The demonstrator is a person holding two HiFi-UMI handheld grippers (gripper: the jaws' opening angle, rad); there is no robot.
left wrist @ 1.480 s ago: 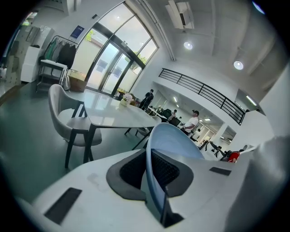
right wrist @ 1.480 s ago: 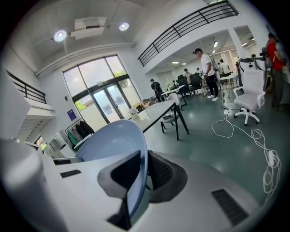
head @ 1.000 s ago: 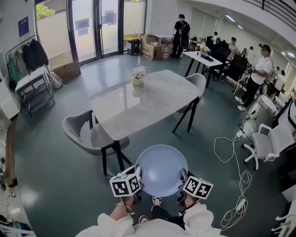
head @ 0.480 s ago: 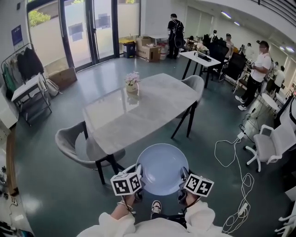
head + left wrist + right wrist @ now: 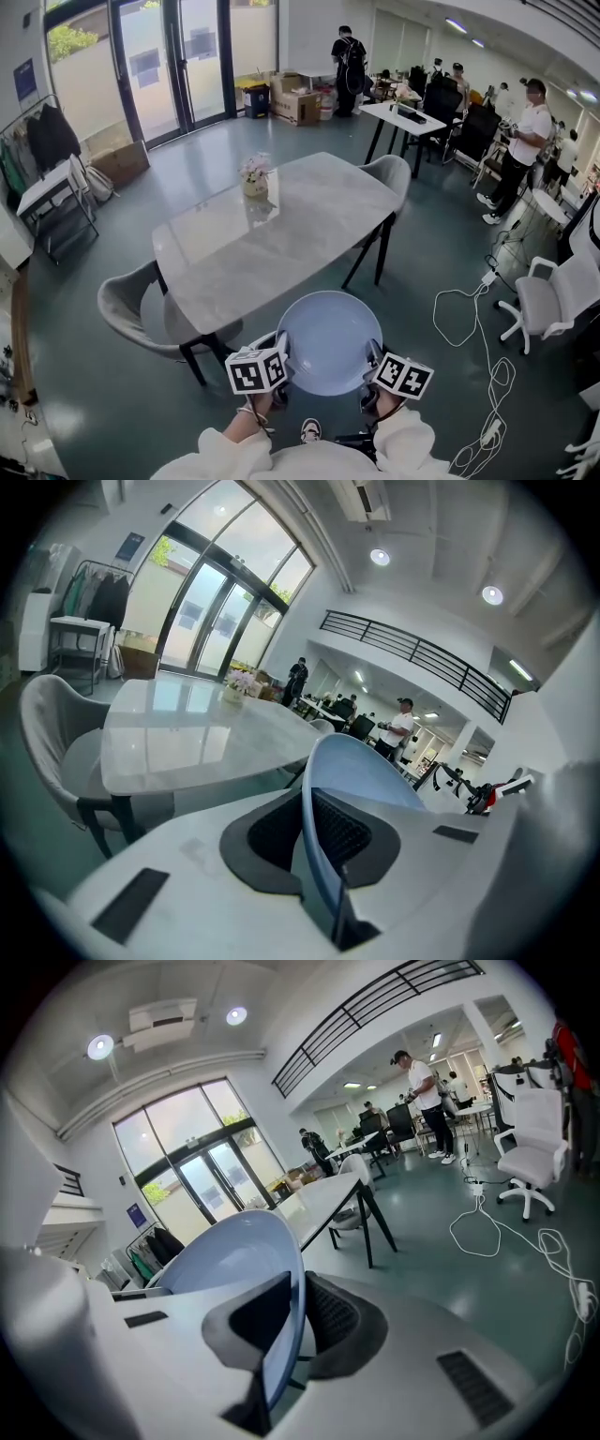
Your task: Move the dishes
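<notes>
The long pale stone-topped table is the biggest thing ahead of you, standing on the dark green floor with one grey shell chair tucked at its near left corner and another at its far right side. Its top is bare apart from the flowers, which makes it the likely landing spot for what you carry, though that is only a judgement from the task. The pale blue bowl is in the air, low in front of your body and just short of the table's near end, not resting on anything. You hold it from two opposite sides of the rim, presumably so that it stays level and cannot tip. Your left gripper is clamped on the rim at the bowl's left: in the left gripper view the rim runs edge-on between the dark ribbed pads, which press it from both faces. Your right gripper is likewise clenched on the right side of the rim, and in the right gripper view the bowl's wall is pinched between its pads. The bowl spans the gap between the two tools, its hollow facing up. Smallest, a little pot of pale flowers sits towards the table's far left, well apart from the bowl.
</notes>
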